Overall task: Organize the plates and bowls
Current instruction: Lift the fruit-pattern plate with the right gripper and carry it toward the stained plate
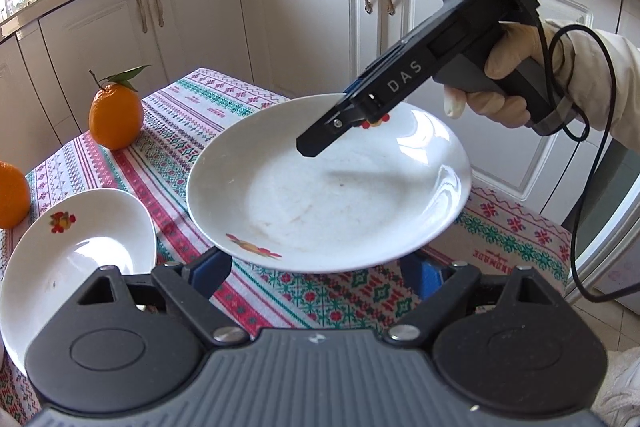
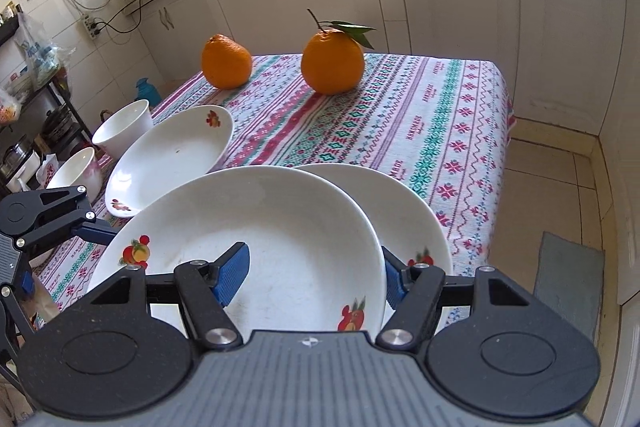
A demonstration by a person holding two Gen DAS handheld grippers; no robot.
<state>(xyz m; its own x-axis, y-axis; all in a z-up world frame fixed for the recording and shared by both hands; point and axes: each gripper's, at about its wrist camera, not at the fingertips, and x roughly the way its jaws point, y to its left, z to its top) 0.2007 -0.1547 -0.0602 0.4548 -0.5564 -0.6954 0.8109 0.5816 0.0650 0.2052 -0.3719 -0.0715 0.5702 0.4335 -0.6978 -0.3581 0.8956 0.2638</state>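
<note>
A round white plate with fruit decals is held up above the table, tilted. My right gripper is clamped on its far rim; in the right wrist view its blue pads straddle the plate's rim. My left gripper is open under the plate's near edge, its fingertips partly hidden by the plate. A second round plate lies on the table under the held one. An oval white dish lies at the left, also in the right wrist view. Two white bowls stand beyond it.
Two oranges sit at the far side of the table, on a patterned cloth. White kitchen cabinets surround the table. The tiled floor drops off at the table's right edge.
</note>
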